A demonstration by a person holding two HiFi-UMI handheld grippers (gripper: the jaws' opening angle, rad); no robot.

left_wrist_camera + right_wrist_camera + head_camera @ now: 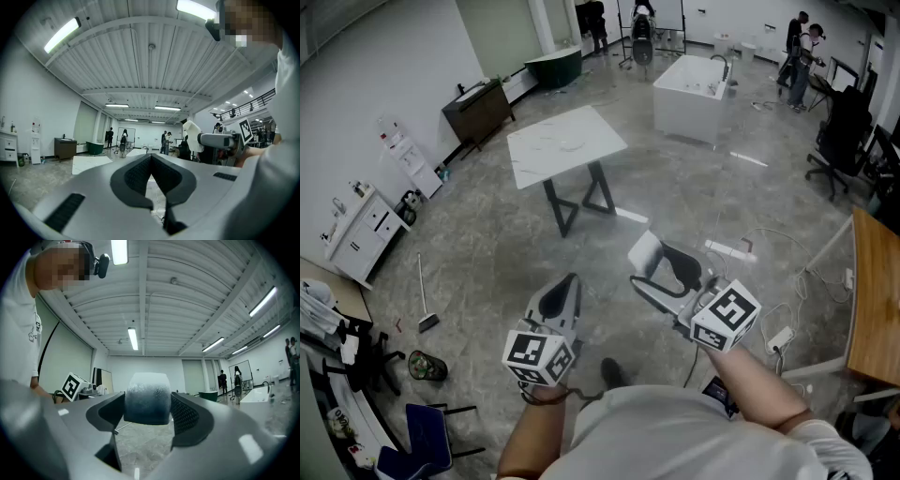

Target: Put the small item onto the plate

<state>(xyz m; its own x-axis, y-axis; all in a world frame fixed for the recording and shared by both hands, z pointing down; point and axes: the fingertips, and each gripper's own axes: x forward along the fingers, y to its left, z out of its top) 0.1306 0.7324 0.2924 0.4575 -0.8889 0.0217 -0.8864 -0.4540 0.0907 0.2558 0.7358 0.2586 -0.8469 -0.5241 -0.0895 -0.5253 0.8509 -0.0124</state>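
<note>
My right gripper point(654, 265) is held level in the air with a small white, soft-looking block point(644, 251) between its jaws. In the right gripper view the block point(146, 398) fills the gap, and both pads point(183, 417) press on its sides. My left gripper point(566, 282) hangs beside it, a little lower left, with its jaws closed tip to tip point(151, 158) and nothing in them. From the left gripper view, the right gripper with the white block point(192, 135) shows at the right. A white marble-topped table point(567, 145) stands farther ahead; faint pale shapes lie on it, too small to identify.
I stand on a grey polished floor. A white bathtub point(694, 94) is beyond the table, a dark cabinet point(478, 111) by the left wall, a wooden desk point(874, 300) at the right, with cables point(769, 281) on the floor near it. People stand at the far end.
</note>
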